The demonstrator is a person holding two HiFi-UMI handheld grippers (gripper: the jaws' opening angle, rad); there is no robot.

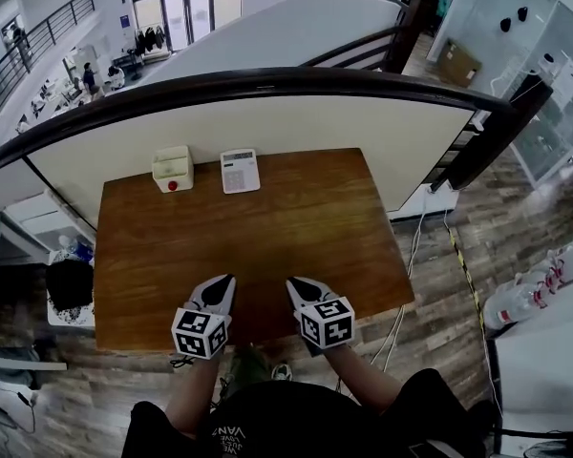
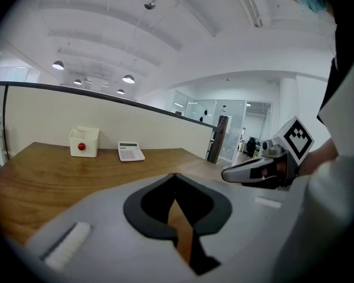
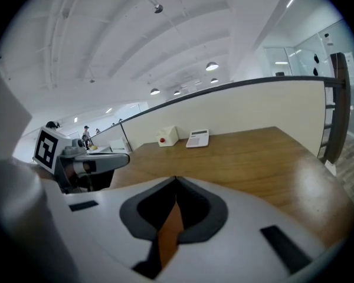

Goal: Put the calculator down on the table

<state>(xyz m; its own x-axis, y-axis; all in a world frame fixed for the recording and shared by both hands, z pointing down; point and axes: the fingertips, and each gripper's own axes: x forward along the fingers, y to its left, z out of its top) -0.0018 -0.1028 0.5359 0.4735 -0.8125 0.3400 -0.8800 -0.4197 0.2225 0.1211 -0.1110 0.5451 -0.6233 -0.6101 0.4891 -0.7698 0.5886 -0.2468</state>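
The calculator (image 1: 240, 171) lies flat on the wooden worktop (image 1: 306, 237), close to the worktop's far edge and a little left of its middle. Nothing holds it and nothing touches it. Just to its left, also along the worktop's far edge, stands a small white box (image 1: 173, 169) with a red button on its front; a narrow gap of bare wood separates the two.

Both grippers hang over the worktop's near edge, well apart from the calculator. The left gripper (image 1: 225, 281) is fully closed: in its own view the two dark jaws meet at their tips, and only the brown of the worktop shows through the slit lower down. It holds nothing. The right gripper (image 1: 292, 282) is closed in the same way, tips together, with nothing held. The two sit side by side with a gap between them, each pointing across the worktop toward its far edge.

Beyond the worktop's far edge a pale wall panel rises, topped by a dark curved handrail (image 1: 267, 82).
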